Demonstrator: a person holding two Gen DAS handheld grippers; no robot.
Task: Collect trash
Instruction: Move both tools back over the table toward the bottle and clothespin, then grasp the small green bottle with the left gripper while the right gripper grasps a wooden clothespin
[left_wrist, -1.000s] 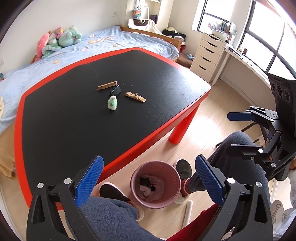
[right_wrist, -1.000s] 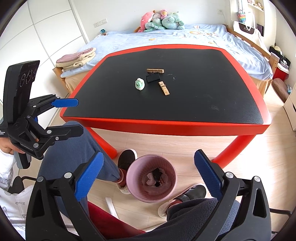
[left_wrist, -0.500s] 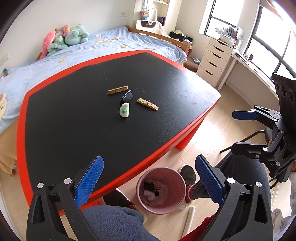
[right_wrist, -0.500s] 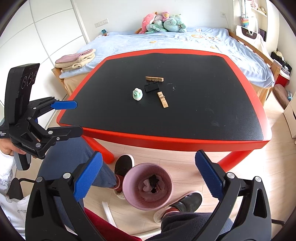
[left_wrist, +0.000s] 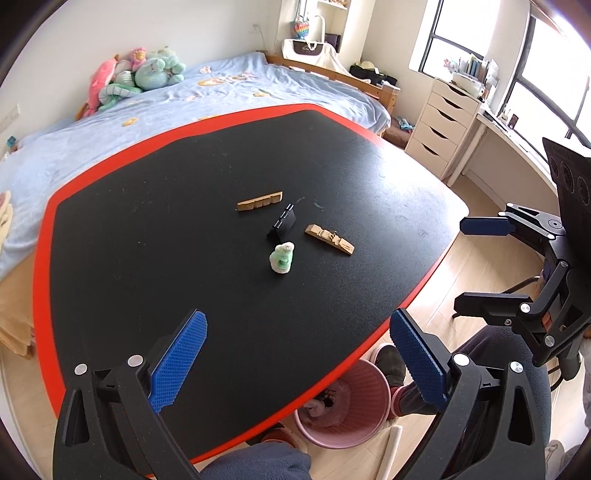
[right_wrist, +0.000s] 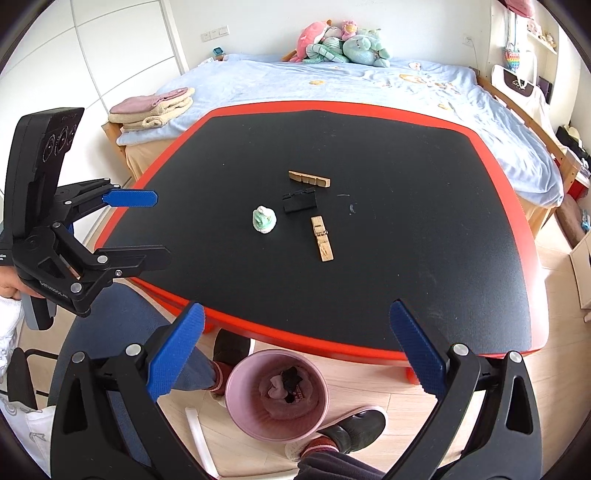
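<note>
On the black table (left_wrist: 147, 221) (right_wrist: 424, 240) lie a crumpled green-white wad (left_wrist: 282, 257) (right_wrist: 264, 219), a small black clip (left_wrist: 282, 223) (right_wrist: 300, 201) and two wooden clothespin pieces (left_wrist: 259, 201) (left_wrist: 329, 239) (right_wrist: 308, 178) (right_wrist: 321, 239). A pink trash bin (left_wrist: 343, 402) (right_wrist: 277, 395) holding scraps stands on the floor at the table's near edge. My left gripper (left_wrist: 295, 354) (right_wrist: 142, 225) hovers open over the near table part. My right gripper (right_wrist: 293, 350) (left_wrist: 480, 262) is open above the bin. Neither holds anything.
A blue bed (right_wrist: 369, 85) with plush toys (right_wrist: 343, 42) borders the table's far side. White drawers (left_wrist: 443, 125) stand by the window. The person's legs and shoes (right_wrist: 351, 428) flank the bin. A white tube (right_wrist: 199, 435) lies on the wooden floor.
Both grippers have risen and moved forward toward the table; the trash items now sit closer and the bin has slid to the lower edge. Both stay open.
</note>
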